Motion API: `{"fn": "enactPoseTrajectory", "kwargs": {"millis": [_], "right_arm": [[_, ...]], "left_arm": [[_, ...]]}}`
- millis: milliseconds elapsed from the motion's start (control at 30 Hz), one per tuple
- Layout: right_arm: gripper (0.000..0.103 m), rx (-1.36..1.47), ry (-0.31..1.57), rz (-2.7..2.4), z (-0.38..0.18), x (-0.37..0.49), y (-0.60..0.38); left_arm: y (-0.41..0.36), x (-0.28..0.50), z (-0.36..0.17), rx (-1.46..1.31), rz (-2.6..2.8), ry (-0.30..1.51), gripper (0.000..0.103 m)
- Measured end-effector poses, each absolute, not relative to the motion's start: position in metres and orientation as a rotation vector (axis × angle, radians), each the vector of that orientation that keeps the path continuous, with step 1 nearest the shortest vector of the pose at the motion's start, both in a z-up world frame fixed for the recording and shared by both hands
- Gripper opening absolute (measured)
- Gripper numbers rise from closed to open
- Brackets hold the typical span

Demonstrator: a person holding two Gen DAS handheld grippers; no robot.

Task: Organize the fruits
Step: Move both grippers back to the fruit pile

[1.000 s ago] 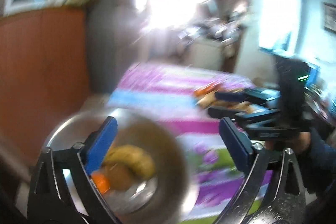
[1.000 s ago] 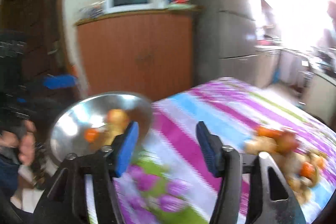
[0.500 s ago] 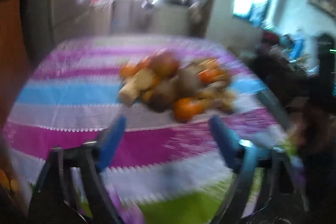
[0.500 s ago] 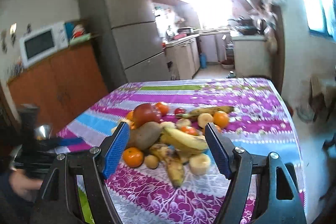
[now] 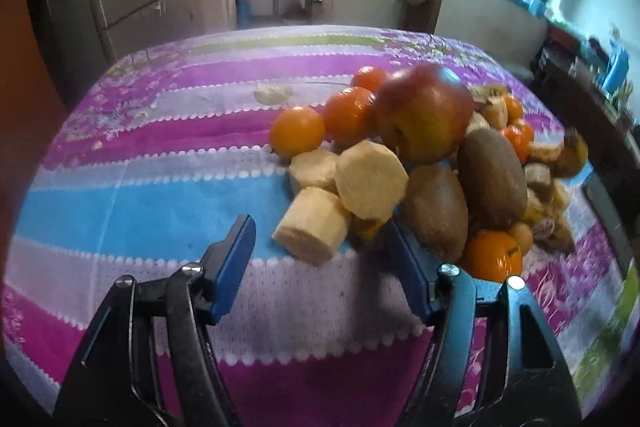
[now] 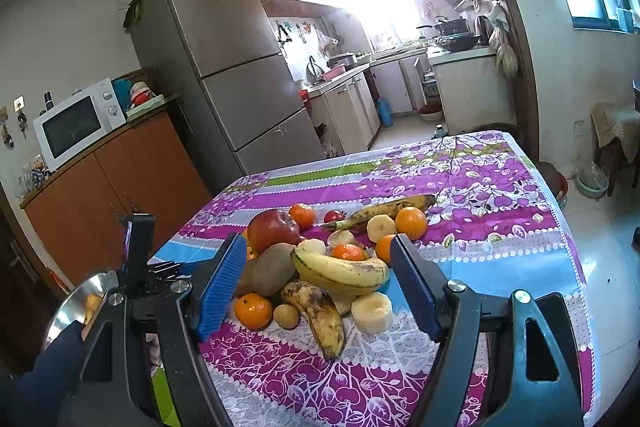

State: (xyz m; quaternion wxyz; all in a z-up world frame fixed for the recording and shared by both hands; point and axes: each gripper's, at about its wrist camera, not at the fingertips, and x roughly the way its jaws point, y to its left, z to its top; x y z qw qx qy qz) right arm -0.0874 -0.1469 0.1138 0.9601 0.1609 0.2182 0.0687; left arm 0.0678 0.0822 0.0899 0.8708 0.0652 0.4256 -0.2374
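Both claws, left (image 5: pixel 322 243) and right (image 6: pixel 316 263), were spread apart and empty over the fruit pile (image 5: pixel 420 155) on the worktop (image 5: pixel 140 195). Only the right view showed the steel bowl (image 6: pixel 76 299) at the left edge, holding fruit, plus bananas (image 6: pixel 340 271); no legible writing.

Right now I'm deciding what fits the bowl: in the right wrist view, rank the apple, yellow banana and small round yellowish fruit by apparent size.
1. Yellow banana, longest.
2. Apple; it lies farther back, so the gap is unsure.
3. Small yellowish fruit, clearly smallest.

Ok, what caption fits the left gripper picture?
Open left gripper nears a peeled banana chunk beside the fruit pile.
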Motion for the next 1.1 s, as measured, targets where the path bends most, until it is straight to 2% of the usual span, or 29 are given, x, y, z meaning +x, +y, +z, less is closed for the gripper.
{"fn": "enactPoseTrajectory", "kwargs": {"millis": [133,200,267,333,400,633,733,800,833,1000,1100], "right_arm": [[0.077,0.329,0.445,0.131,0.111,-0.086,-0.148],[0.077,0.329,0.447,0.129,0.111,-0.086,-0.148],[0.077,0.325,0.45,0.128,0.11,-0.085,-0.147],[0.077,0.328,0.453,0.13,0.109,-0.085,-0.147],[0.077,0.327,0.451,0.128,0.11,-0.086,-0.147],[0.077,0.325,0.443,0.129,0.11,-0.087,-0.146],[0.077,0.326,0.454,0.127,0.106,-0.086,-0.144],[0.077,0.322,0.467,0.126,0.103,-0.084,-0.143],[0.077,0.319,0.47,0.124,0.102,-0.084,-0.143],[0.077,0.322,0.48,0.12,0.1,-0.082,-0.145],[0.077,0.323,0.485,0.119,0.098,-0.081,-0.144]], "left_arm": [[0.086,0.075,0.086,0.097,-0.539,0.912,0.068],[0.08,0.071,0.086,0.105,-0.558,0.908,0.059],[0.078,0.067,0.087,0.119,-0.553,0.902,0.058],[0.078,0.066,0.087,0.122,-0.549,0.896,0.051],[0.083,0.061,0.087,0.108,-0.536,0.896,0.037],[0.093,0.024,0.085,0.109,-0.604,0.93,0.035],[0.096,0.023,0.086,0.102,-0.558,0.909,0.04],[0.097,0.03,0.086,0.102,-0.519,0.906,0.072],[0.096,0.032,0.086,0.1,-0.518,0.909,0.078],[0.085,0.041,0.083,0.1,-0.547,0.923,0.08],[0.074,0.046,0.08,0.127,-0.562,0.935,0.077]]}}
